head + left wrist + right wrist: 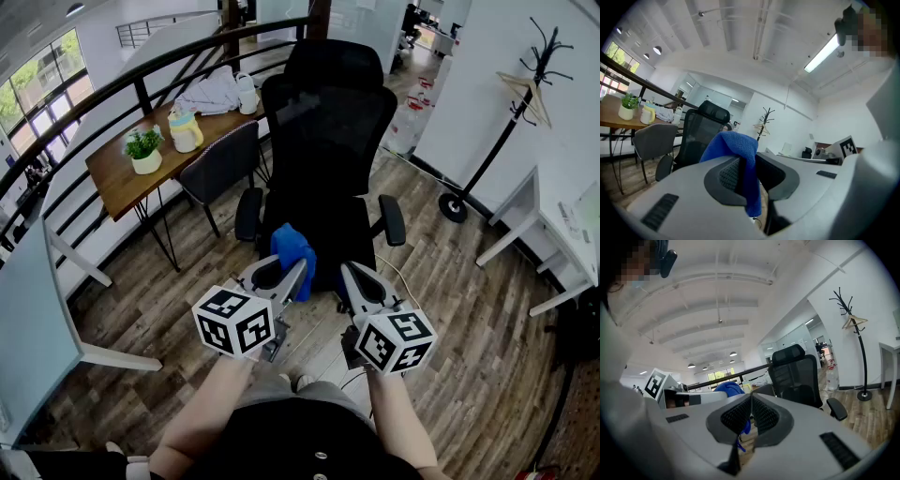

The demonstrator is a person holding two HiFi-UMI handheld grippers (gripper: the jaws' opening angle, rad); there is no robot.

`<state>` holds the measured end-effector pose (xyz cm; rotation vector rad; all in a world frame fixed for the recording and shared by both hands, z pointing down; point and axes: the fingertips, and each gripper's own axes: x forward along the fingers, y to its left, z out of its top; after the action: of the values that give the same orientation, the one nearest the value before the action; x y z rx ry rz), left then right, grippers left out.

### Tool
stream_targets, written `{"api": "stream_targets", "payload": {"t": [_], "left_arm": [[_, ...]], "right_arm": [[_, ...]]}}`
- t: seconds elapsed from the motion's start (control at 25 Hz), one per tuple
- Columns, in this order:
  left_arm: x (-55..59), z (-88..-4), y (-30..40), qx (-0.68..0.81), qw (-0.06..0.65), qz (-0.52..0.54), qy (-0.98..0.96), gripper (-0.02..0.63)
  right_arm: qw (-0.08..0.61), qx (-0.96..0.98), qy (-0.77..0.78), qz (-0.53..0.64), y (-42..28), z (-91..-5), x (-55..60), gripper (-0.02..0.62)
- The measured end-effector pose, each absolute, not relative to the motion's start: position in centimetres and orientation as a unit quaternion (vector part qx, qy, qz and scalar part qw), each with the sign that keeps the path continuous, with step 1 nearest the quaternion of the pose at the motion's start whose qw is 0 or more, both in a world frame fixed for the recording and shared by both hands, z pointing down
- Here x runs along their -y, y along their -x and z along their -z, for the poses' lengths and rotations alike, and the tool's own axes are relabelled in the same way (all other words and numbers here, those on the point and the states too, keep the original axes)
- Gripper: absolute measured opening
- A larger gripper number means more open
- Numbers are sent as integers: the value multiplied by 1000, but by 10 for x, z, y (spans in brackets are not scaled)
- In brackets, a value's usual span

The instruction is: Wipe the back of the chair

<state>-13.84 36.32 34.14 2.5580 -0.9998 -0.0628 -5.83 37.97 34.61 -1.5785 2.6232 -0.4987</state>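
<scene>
**A:** What is the chair like, and where is it?

**B:** The chair stands at twelve o'clock, ahead of both tongs and apart from them; it has a tall black mesh back, a padded headrest and curved armrests.

**A:** And the tongs?

**B:** The left tongs are clenched on a blue cloth; it is soft, nubbly and bunched into a rounded lump. The right tongs are pressed together, grasping nothing.

**A:** Anything nearby?

**B:** A wooden counter at ten o'clock; a grey chair sits against it.
</scene>
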Motion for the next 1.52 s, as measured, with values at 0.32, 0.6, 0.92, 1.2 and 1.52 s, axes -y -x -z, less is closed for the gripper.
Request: {"api": "stream_targets", "payload": {"t": [0.32, 0.6, 0.92, 1.2, 1.52], "left_arm": [[-359, -359, 138, 391, 182, -26, -902, 77], [-349, -370, 148, 430, 182, -42, -883, 77], [-339, -379, 138, 449, 195, -31, -872, 77], [-330, -393, 119, 445, 205, -36, -871, 77], [-272, -398, 109, 436, 213, -33, -874, 77]], "right_arm": [[6, -843, 515, 158, 42, -355, -376, 32], [-6, -833, 539, 129, 21, -356, -374, 32], [-18, -819, 556, 141, -17, -371, -373, 34], [-6, -816, 556, 160, -49, -377, -367, 34], [-14, -822, 545, 164, -45, -389, -314, 34]]}}
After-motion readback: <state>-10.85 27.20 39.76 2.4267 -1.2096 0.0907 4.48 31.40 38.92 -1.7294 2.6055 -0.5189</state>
